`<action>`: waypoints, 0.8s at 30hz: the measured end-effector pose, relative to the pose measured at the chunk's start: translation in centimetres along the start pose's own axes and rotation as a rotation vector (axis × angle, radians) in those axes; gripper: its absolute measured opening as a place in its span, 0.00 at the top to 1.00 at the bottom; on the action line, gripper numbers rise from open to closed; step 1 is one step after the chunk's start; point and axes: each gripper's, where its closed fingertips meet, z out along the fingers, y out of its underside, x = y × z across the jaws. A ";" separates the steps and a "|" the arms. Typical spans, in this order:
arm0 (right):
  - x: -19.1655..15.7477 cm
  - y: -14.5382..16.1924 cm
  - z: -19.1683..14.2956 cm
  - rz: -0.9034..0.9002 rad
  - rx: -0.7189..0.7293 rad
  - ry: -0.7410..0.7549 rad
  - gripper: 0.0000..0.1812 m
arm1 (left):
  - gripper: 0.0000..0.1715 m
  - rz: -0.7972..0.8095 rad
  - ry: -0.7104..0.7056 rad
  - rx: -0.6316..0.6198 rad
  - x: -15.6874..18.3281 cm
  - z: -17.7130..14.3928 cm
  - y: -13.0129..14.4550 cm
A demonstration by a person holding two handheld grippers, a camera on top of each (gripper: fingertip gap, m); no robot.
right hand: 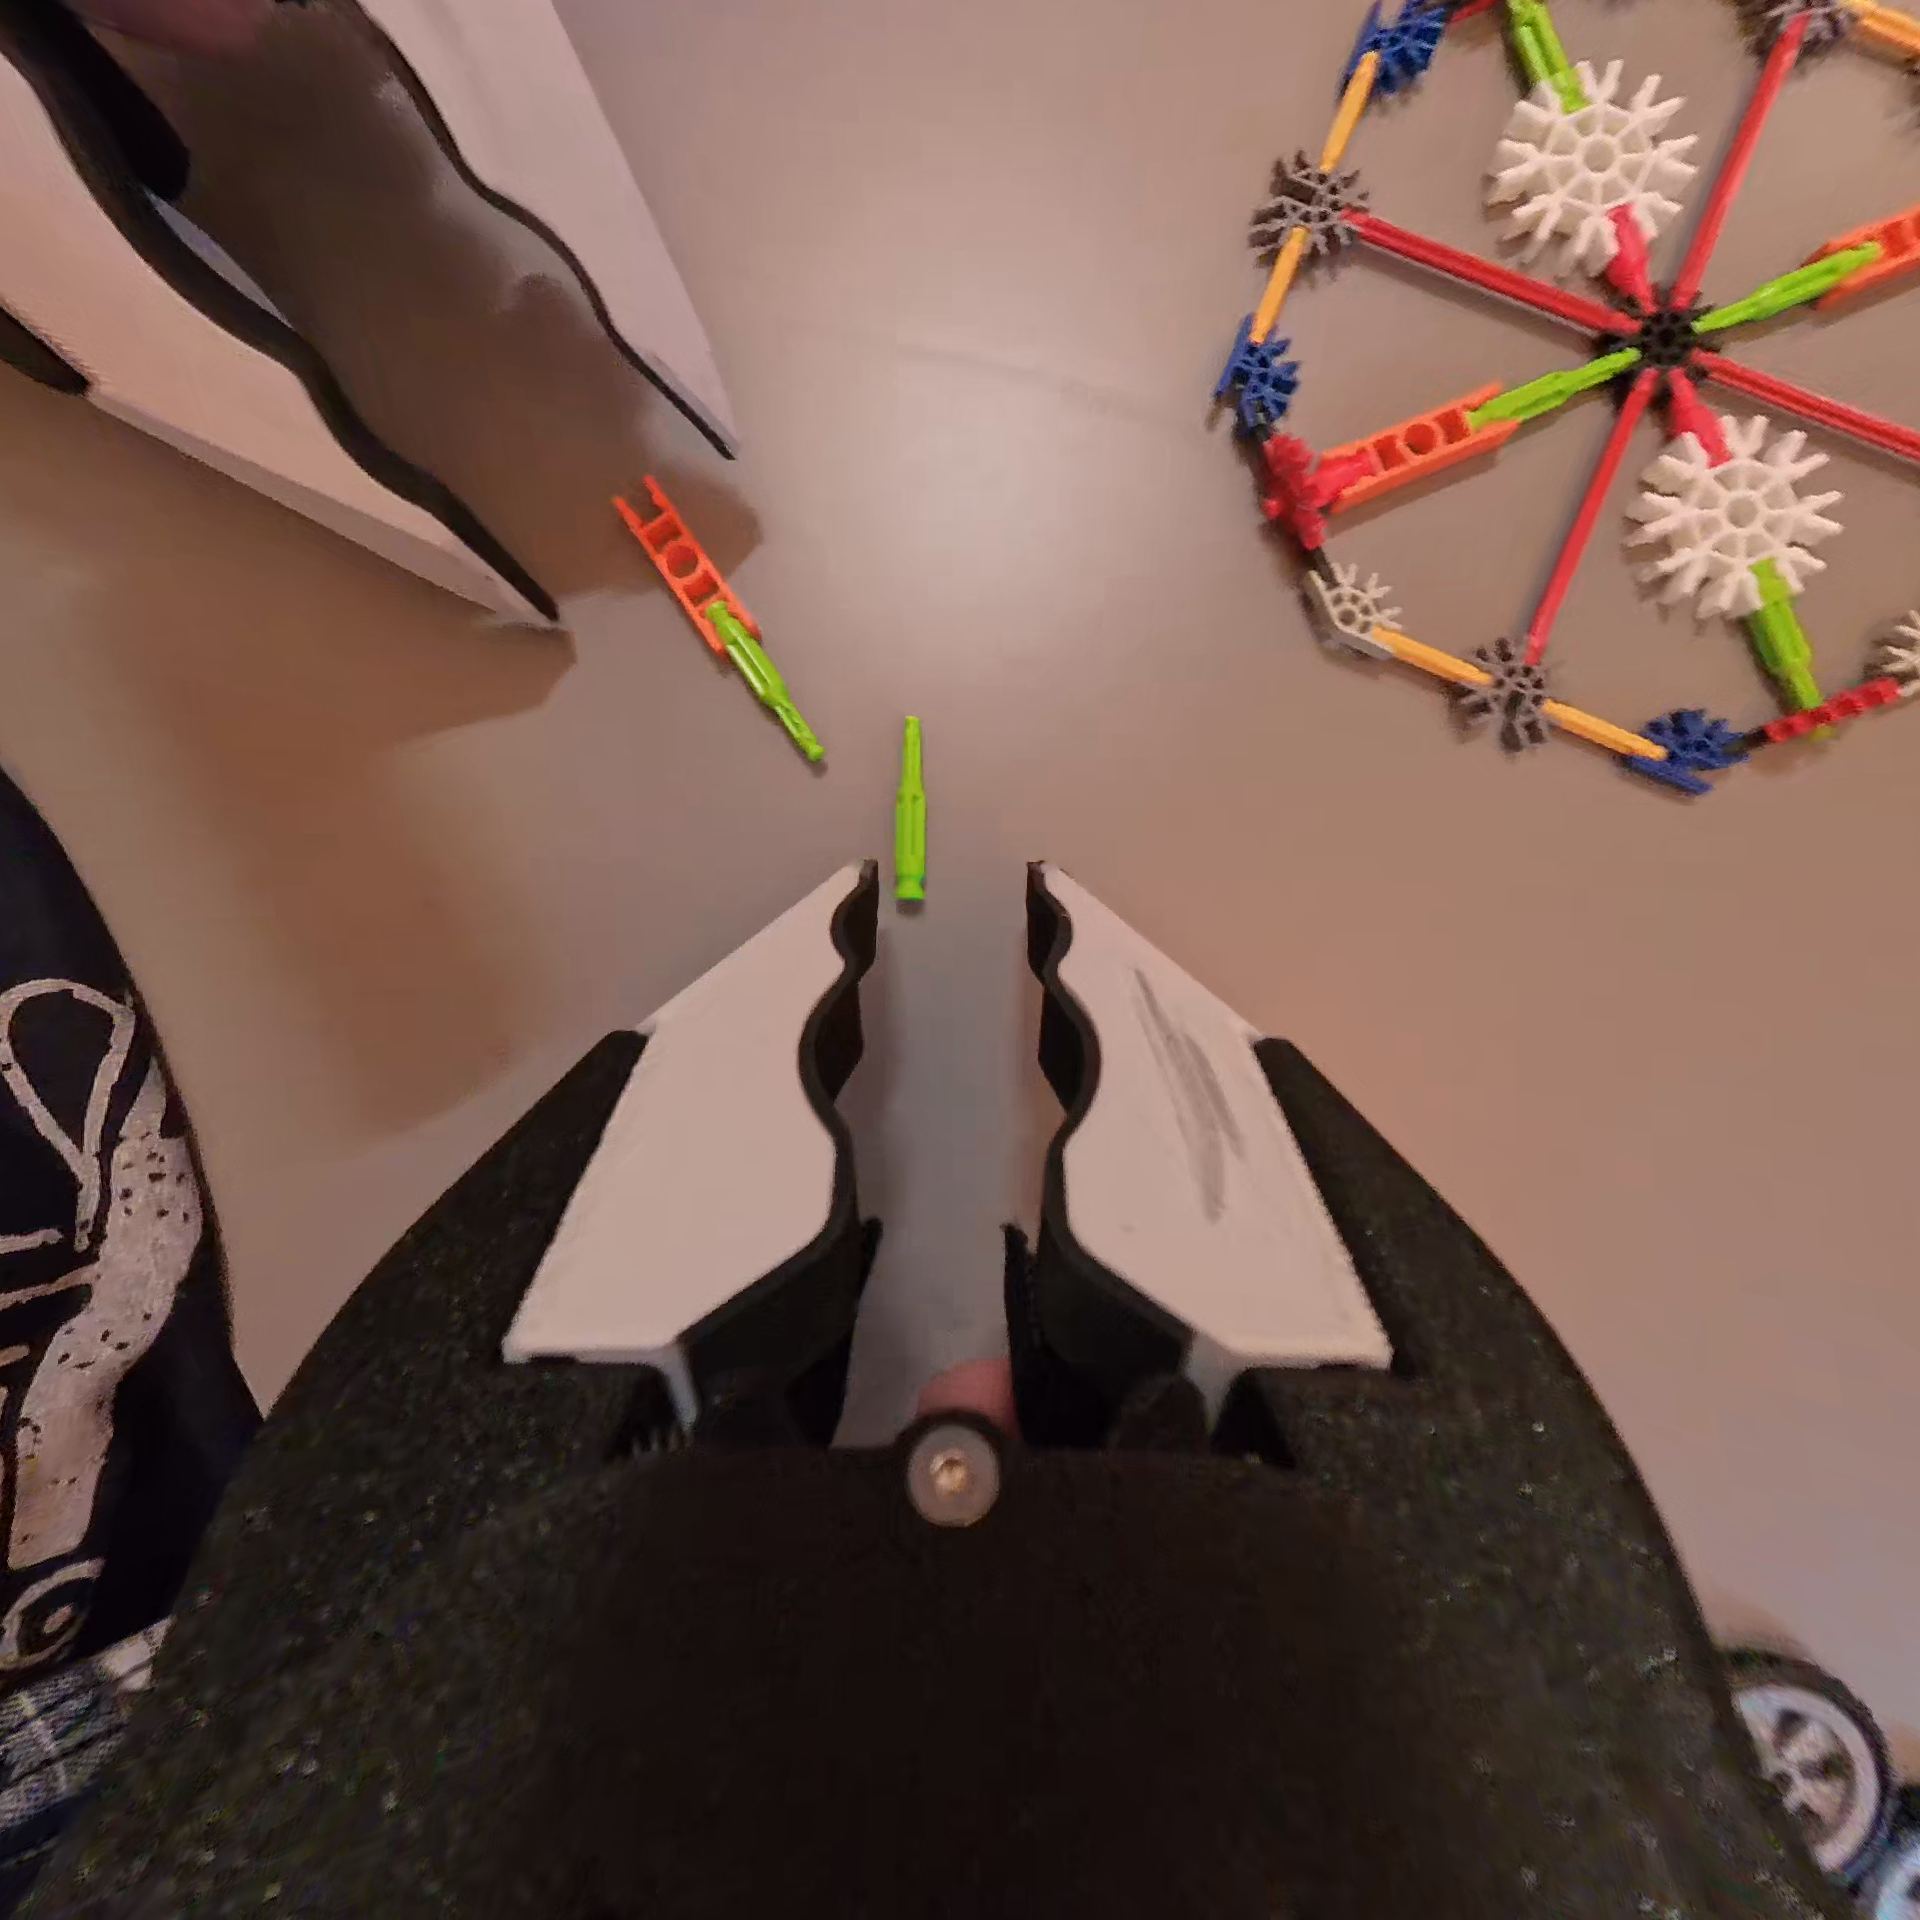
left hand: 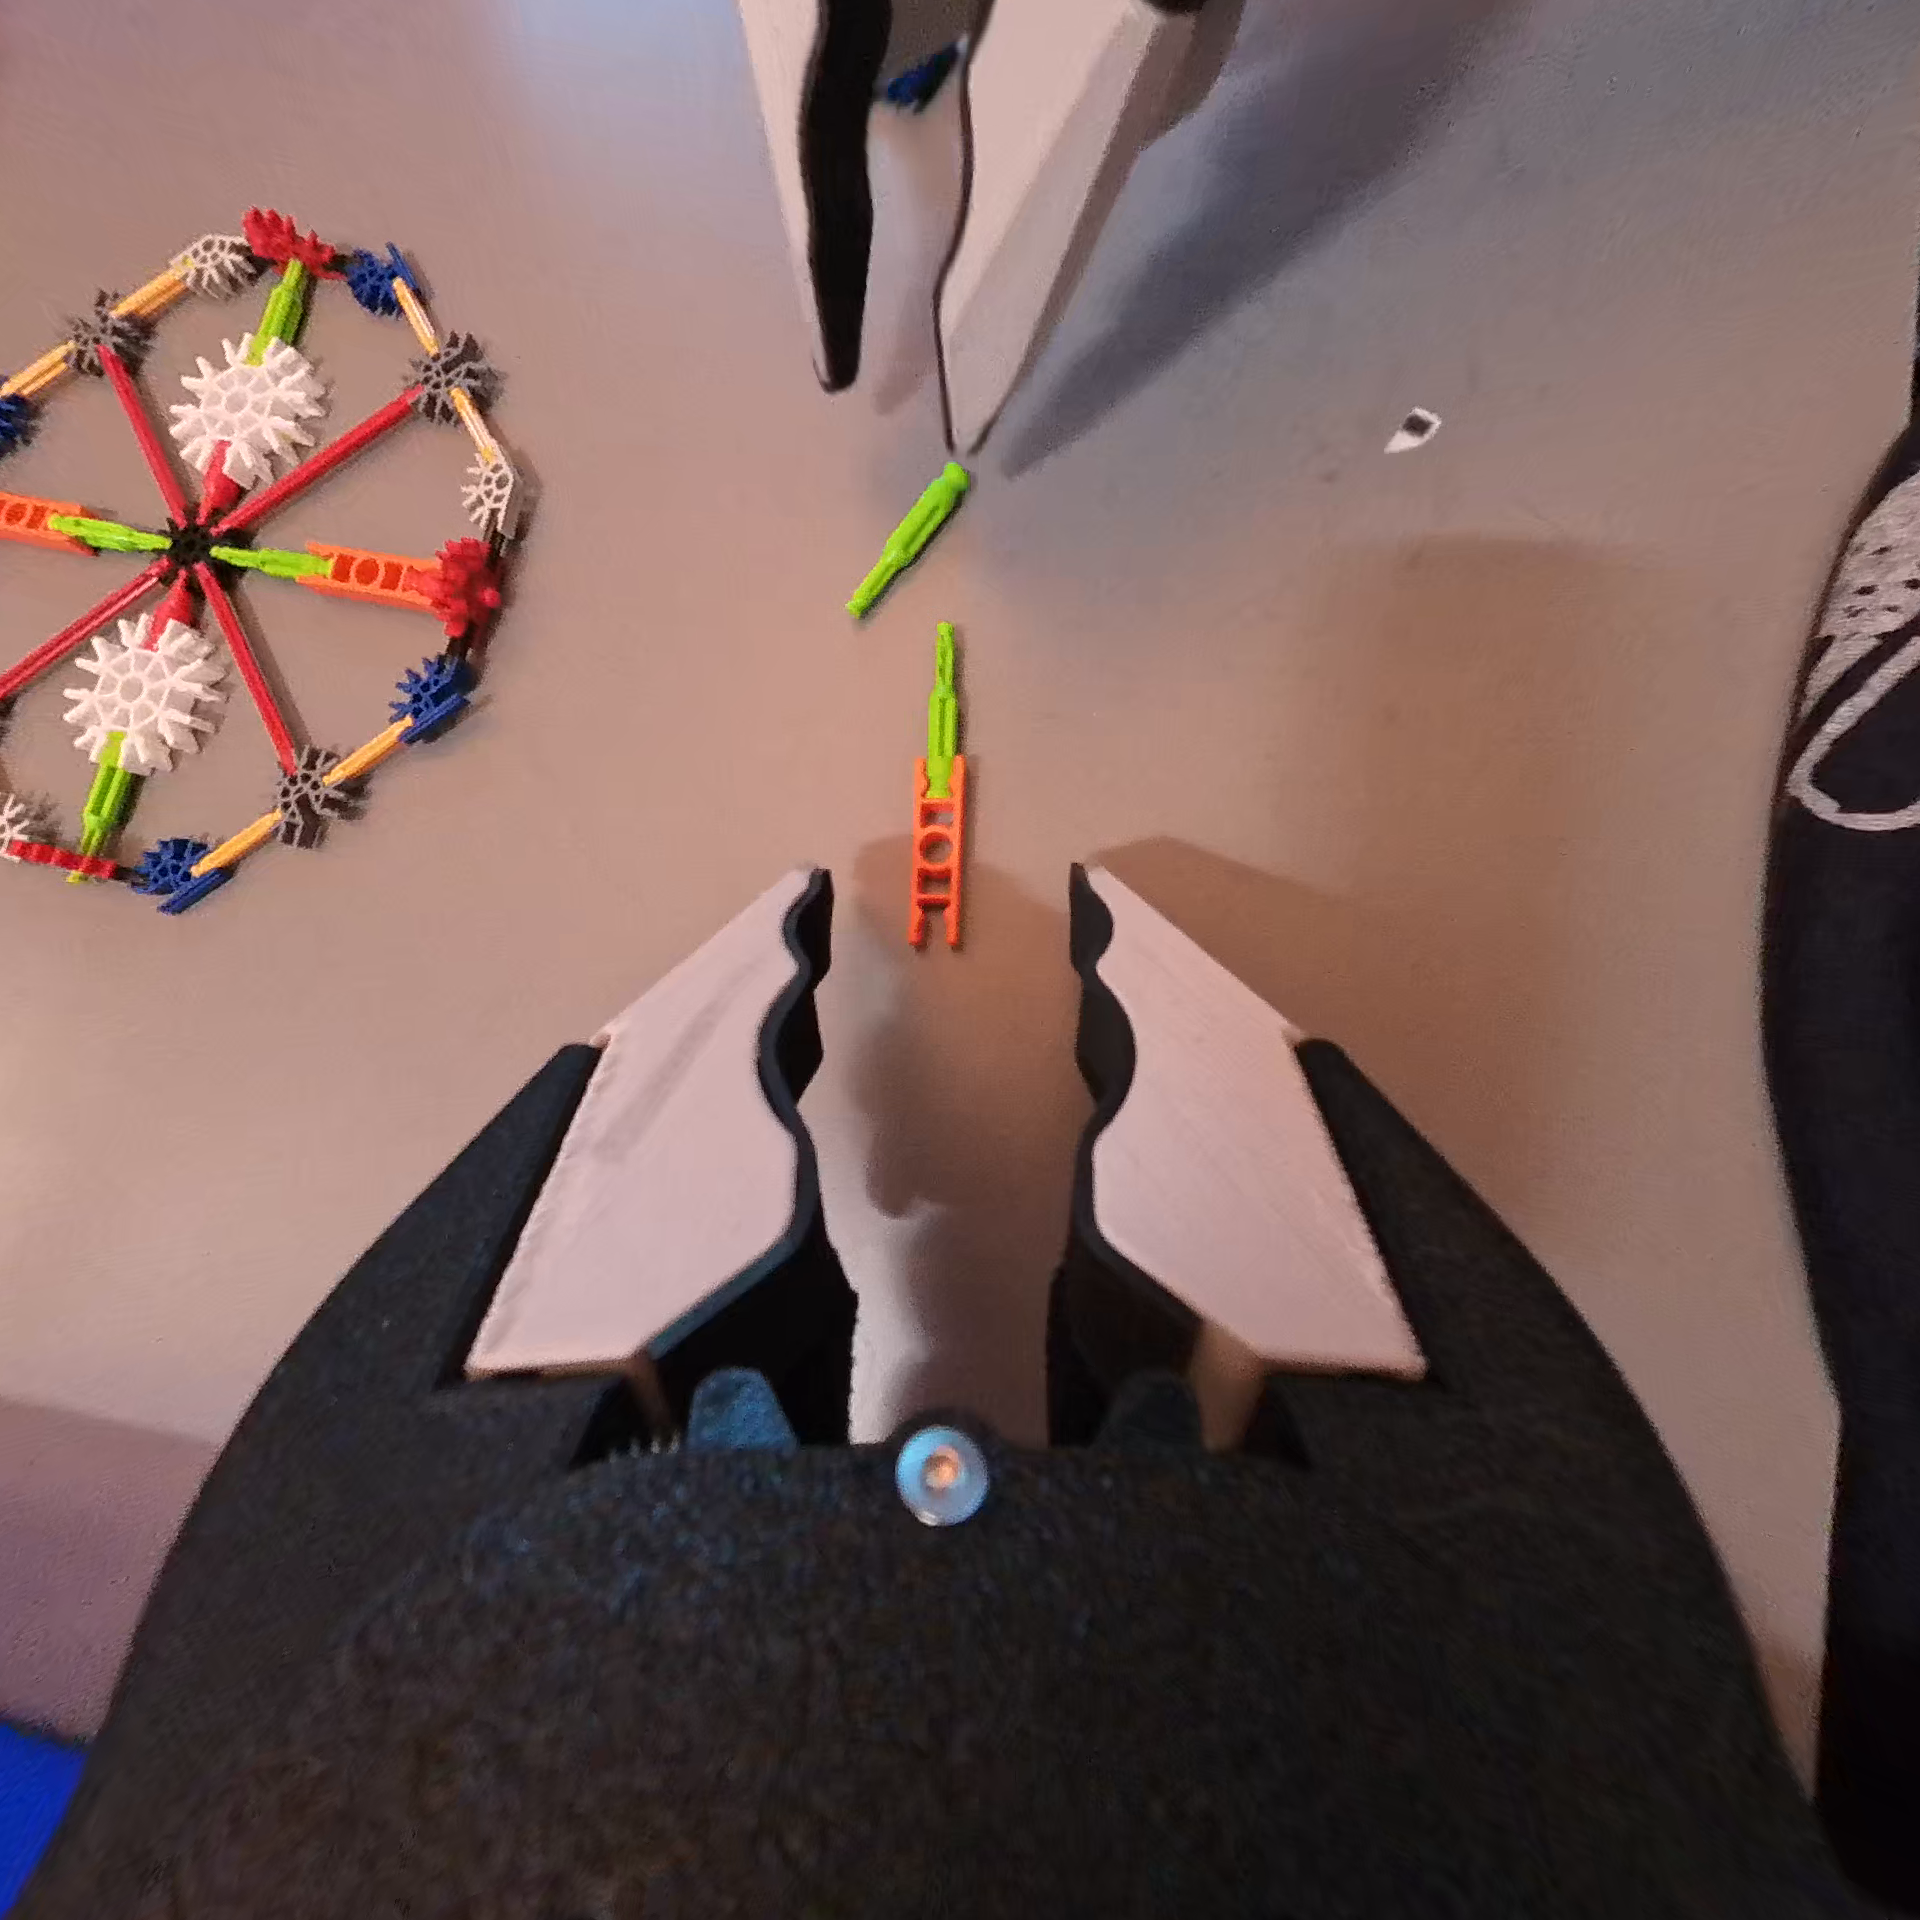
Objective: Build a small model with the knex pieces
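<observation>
An orange ladder-shaped connector [left hand: 937, 852] with a green rod [left hand: 943, 701] plugged into its far end lies flat on the tan table, just ahead of my left gripper [left hand: 951, 883], which is open and empty. The joined piece also shows in the right wrist view [right hand: 686, 566]. A loose green rod [right hand: 910, 810] lies just in front of my right gripper [right hand: 951, 878], which is open and empty. That loose rod shows in the left wrist view [left hand: 907, 540], with the right gripper [left hand: 899, 410] just beyond it.
A flat wheel built of coloured rods and snowflake connectors [left hand: 223, 540] lies at the left, and at the upper right in the right wrist view [right hand: 1662, 343]. A person's dark printed clothing [left hand: 1860, 831] is at the right edge. A toy wheel [right hand: 1813, 1756] sits bottom right.
</observation>
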 end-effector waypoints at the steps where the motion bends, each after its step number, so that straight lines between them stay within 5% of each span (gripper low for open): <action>1: -0.4 -0.2 0.3 -0.008 0.003 -0.013 0.85 | 0.74 -0.004 -0.007 -0.006 -0.1 0.1 0.1; 12: -0.5 -0.2 1.9 -0.068 -0.035 0.017 0.97 | 0.82 -0.013 -0.001 -0.007 0.3 0.7 -0.2; 24: 0.6 0.6 0.4 -0.040 -0.022 0.038 0.97 | 0.94 0.013 0.016 -0.020 -0.1 1.3 -0.6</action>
